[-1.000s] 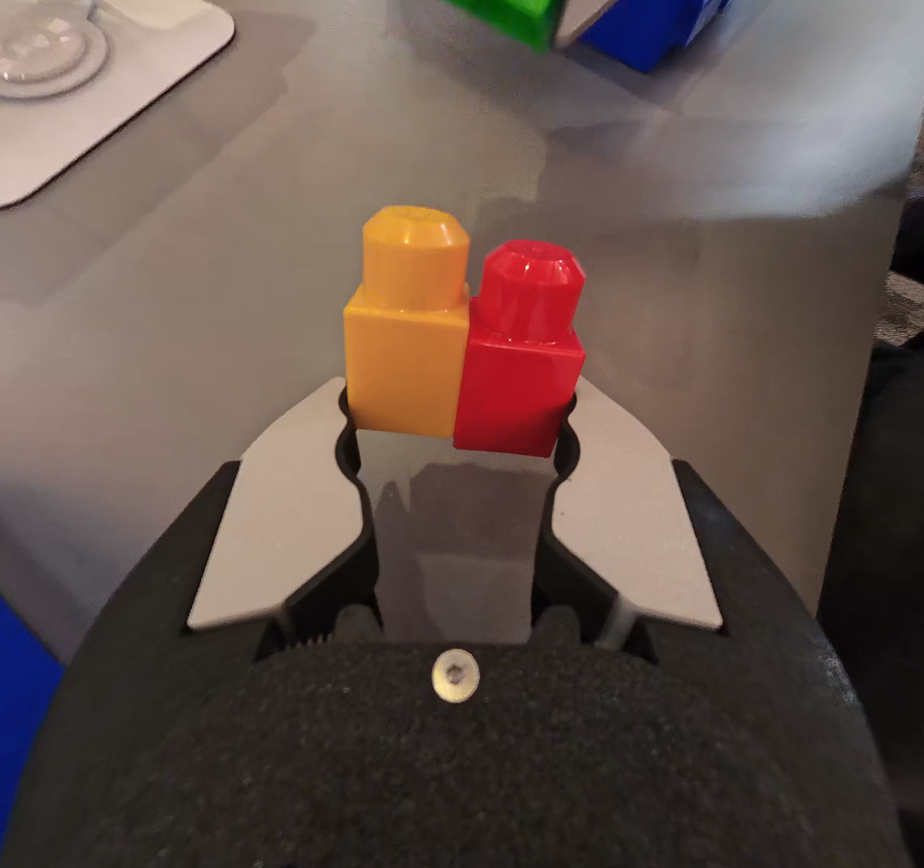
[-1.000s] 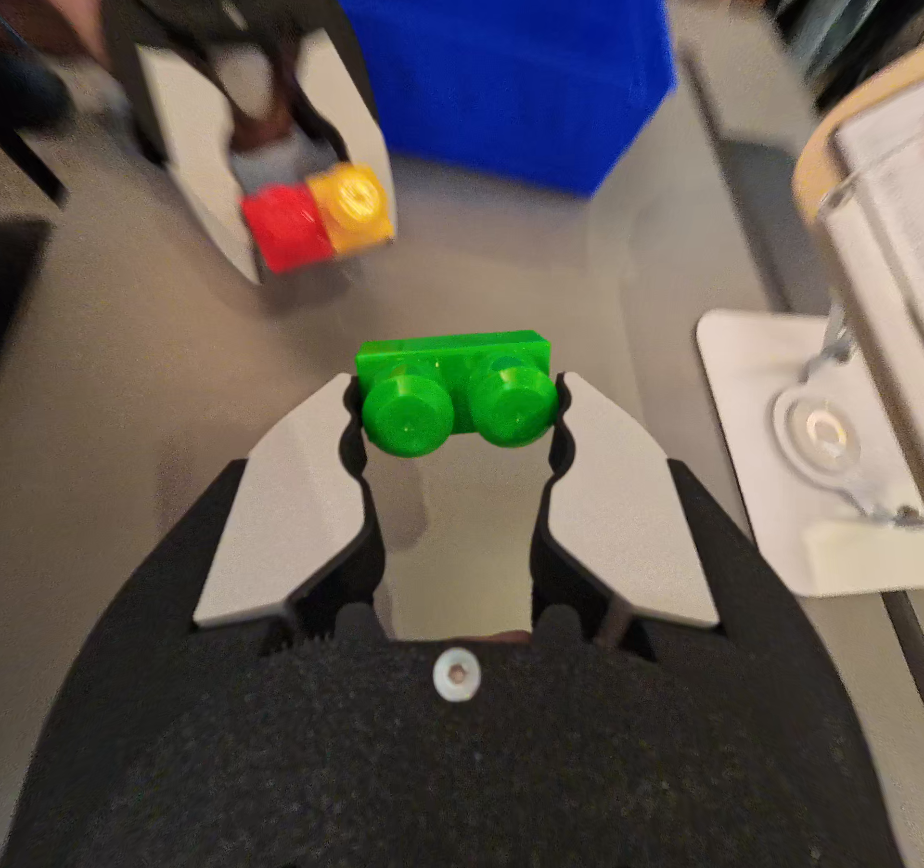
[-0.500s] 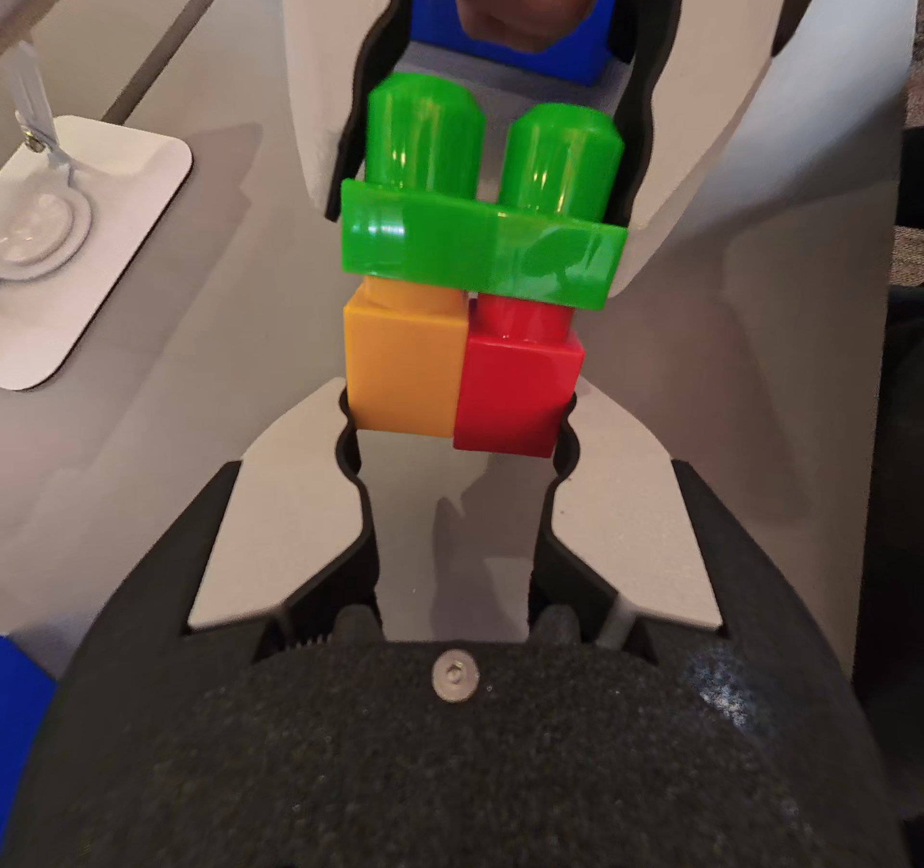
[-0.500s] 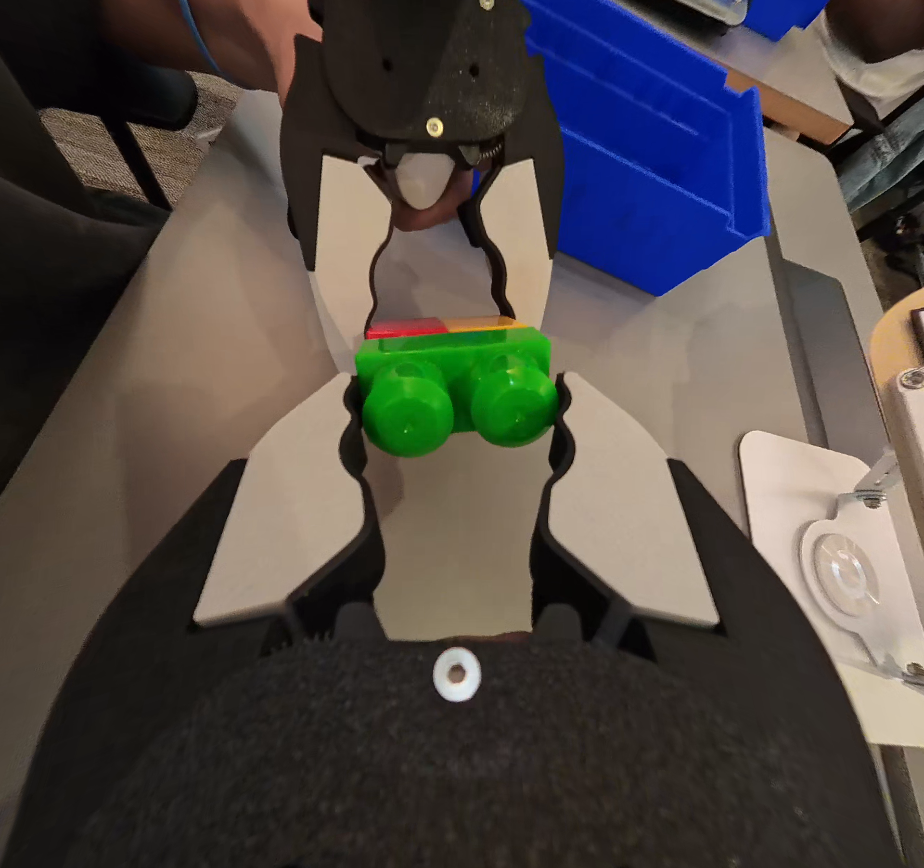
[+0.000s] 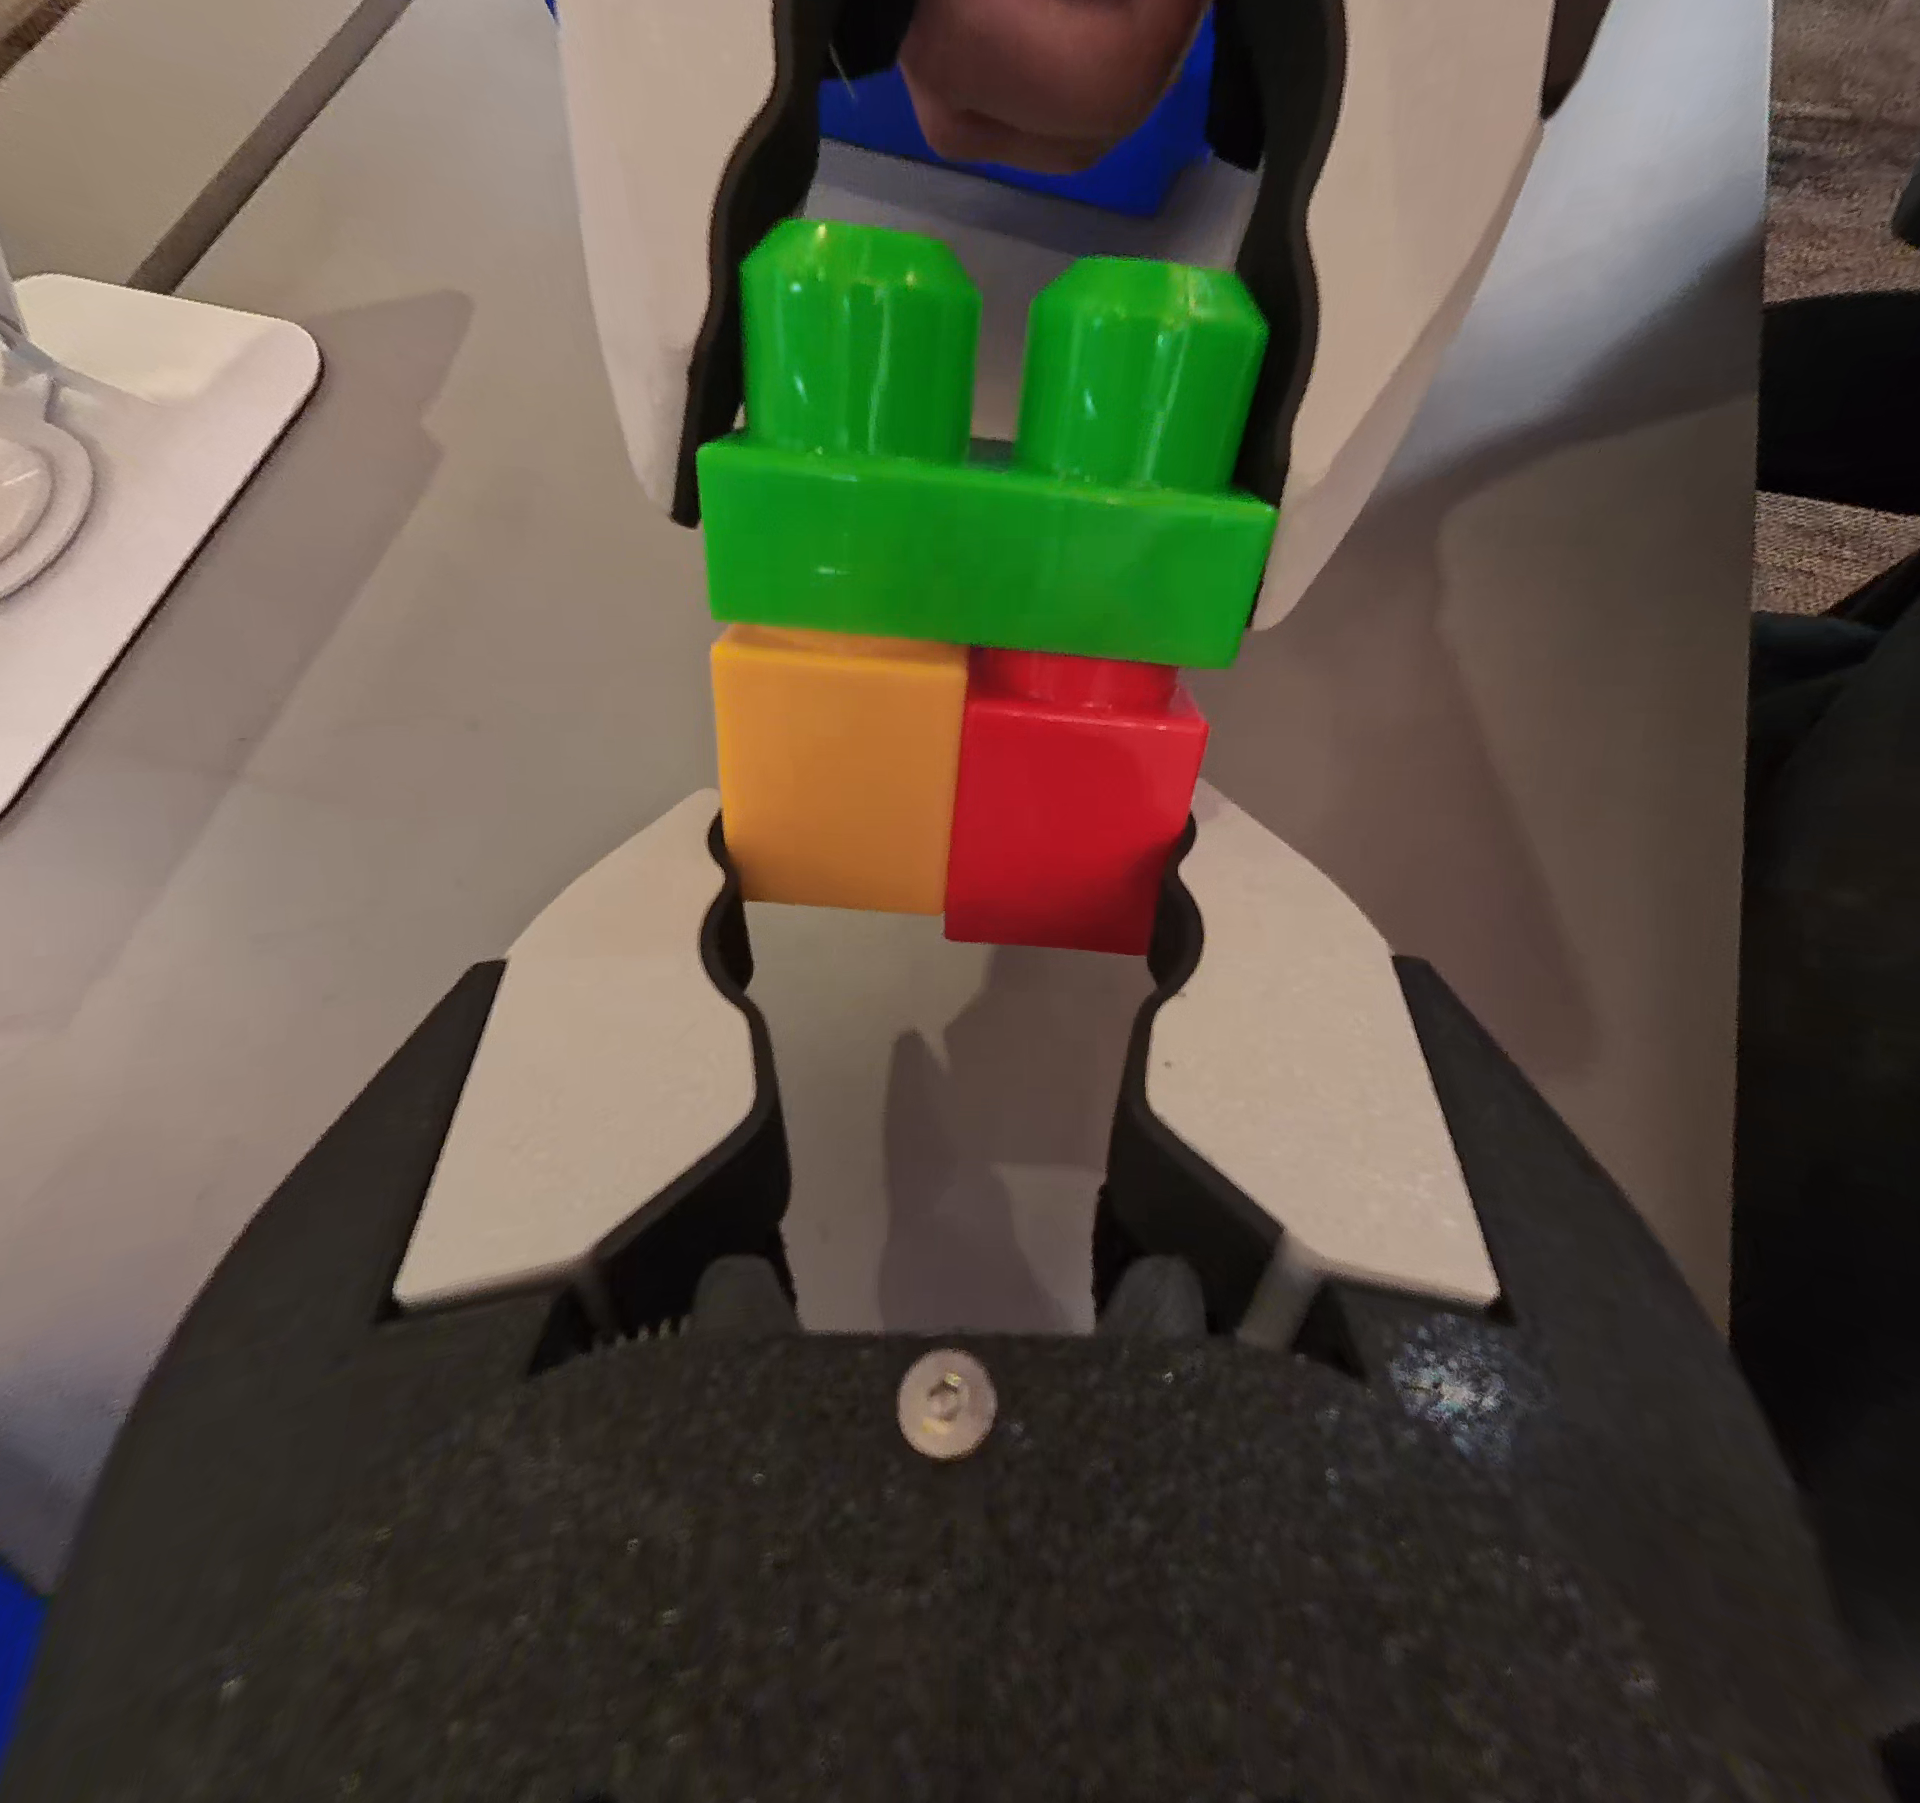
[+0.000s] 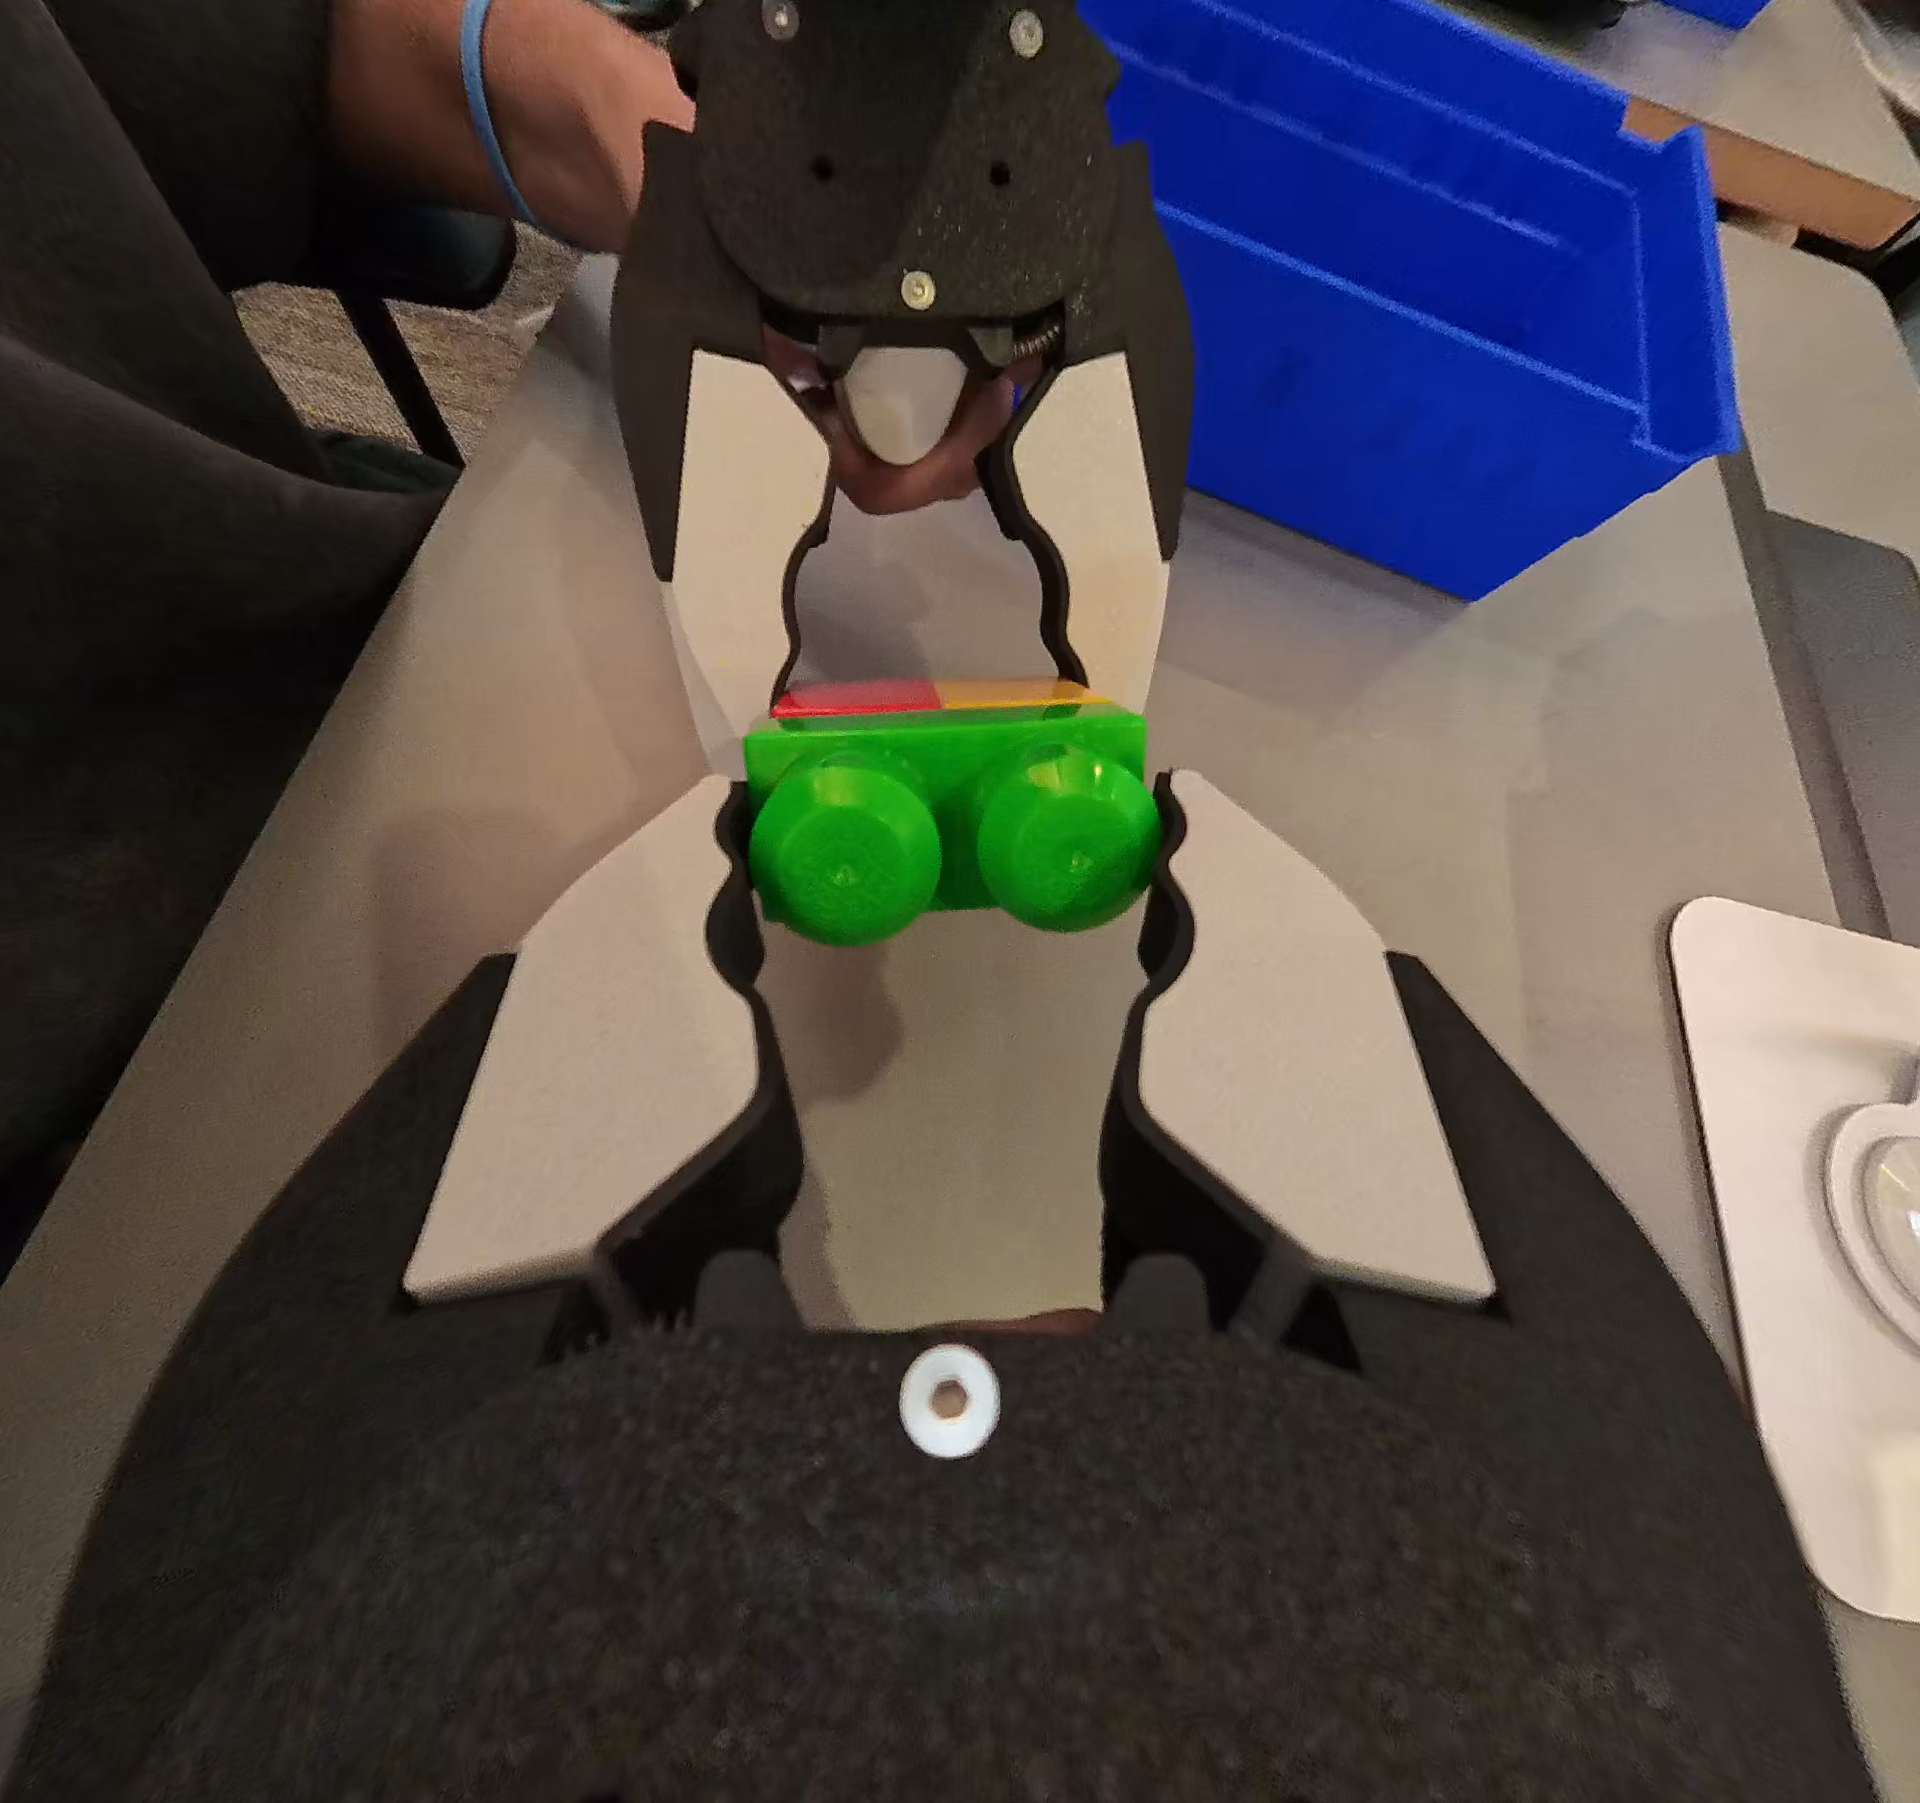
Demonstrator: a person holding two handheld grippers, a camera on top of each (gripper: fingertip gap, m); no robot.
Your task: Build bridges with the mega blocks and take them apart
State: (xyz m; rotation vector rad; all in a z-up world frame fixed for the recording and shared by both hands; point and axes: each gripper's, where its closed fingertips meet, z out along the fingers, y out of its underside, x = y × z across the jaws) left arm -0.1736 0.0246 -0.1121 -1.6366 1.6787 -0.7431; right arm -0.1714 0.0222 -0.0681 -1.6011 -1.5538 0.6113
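At frame centre the left gripper stays clamped on the orange block and red block, side by side. The green two-stud block, half a second ago tilted above their studs, now sits nearly level, pressed lower onto them. Just beyond, the right gripper pinches that green block, with a blue bin upper right.

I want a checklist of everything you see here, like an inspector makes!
Surface: grey table, bare where visible.
Job's things: green block pressed onto orange block and red block; red's stud partly showing.
Clutter: blue bin; white stand base.
Grippers: left tongs shut on orange and red; right tongs shut on green.
Cables: nothing seen.
Surroundings: person's arm, wristband; carpet.
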